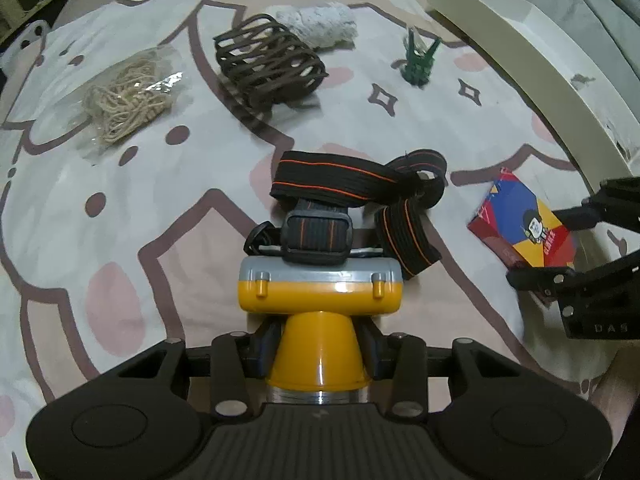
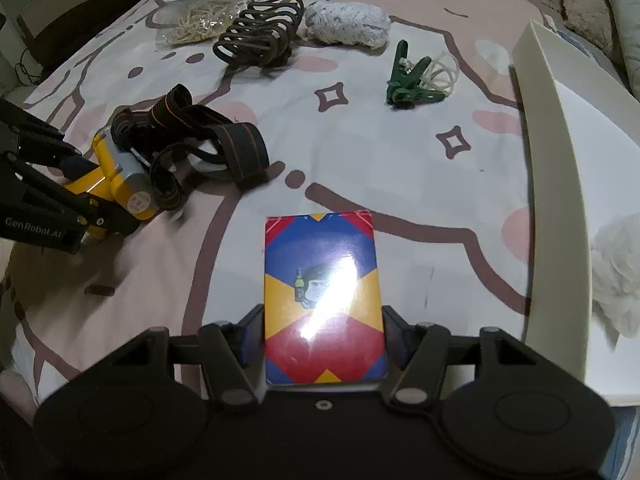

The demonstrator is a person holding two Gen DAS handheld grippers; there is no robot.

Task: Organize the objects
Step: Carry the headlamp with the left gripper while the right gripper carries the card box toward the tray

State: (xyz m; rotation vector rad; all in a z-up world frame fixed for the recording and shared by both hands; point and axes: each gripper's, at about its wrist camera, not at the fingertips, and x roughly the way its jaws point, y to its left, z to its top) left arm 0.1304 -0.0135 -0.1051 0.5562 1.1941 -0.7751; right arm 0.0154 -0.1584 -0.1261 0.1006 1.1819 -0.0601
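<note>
My left gripper (image 1: 320,350) is shut on the yellow cone of a yellow and grey headlamp (image 1: 320,292), whose black strap with orange stripes (image 1: 360,184) trails ahead on the bed sheet. The headlamp also shows in the right wrist view (image 2: 120,188), held by the left gripper (image 2: 86,194). My right gripper (image 2: 324,332) is shut on a red, blue and yellow card box (image 2: 322,296), gripped by its long sides. The card box shows at the right of the left wrist view (image 1: 524,224) between the right gripper's fingers (image 1: 536,278).
On the cartoon-print sheet lie a bag of beige cord (image 1: 128,96), a dark brown cord bundle (image 1: 268,64), a white cloth roll (image 1: 320,24) and green clothespins (image 2: 408,76). A cream tray (image 2: 556,184) holding a white crumpled thing (image 2: 620,272) stands at the right.
</note>
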